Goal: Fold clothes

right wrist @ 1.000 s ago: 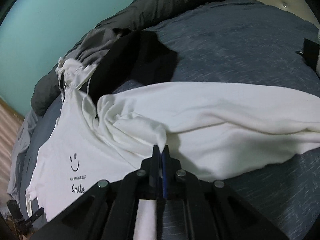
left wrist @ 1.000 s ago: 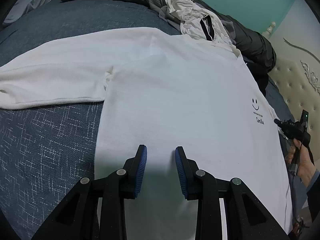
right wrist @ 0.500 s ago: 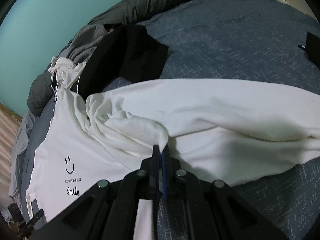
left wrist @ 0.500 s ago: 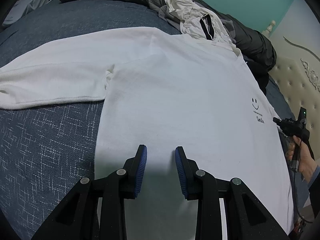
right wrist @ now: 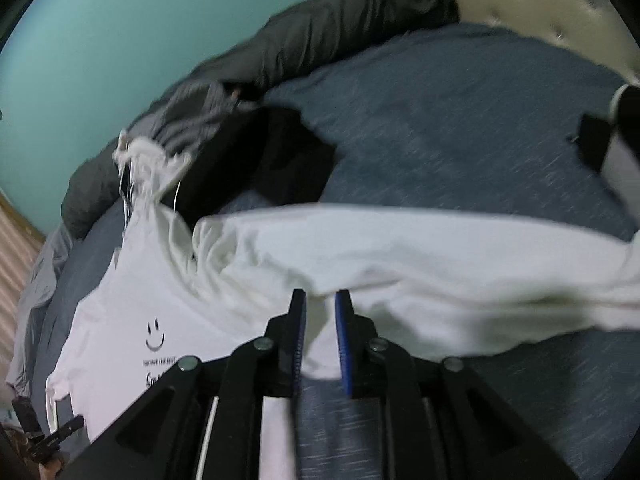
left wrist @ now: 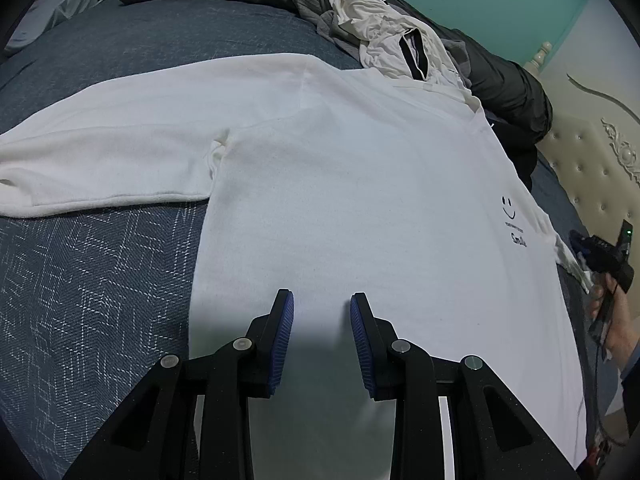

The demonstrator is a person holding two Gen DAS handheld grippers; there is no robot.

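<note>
Hovered, angled down, over one white long-sleeved smiley-print sweatshirt (left wrist: pixel 360 184): left tongs (left wrist: pixel 322 300) parted, empty; right tongs (right wrist: pixel 320 300) just opening, off the sleeve.

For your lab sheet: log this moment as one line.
left gripper: open over shirt | right gripper: just opening, sleeve between jaws

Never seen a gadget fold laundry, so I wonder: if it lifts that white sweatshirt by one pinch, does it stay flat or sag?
Probably sags: the white sweatshirt already bunches into soft folds near its shoulder. It looks thickish, so likely weighty for one pinch. The flat body should slide on the bedspread rather than roll.
</note>
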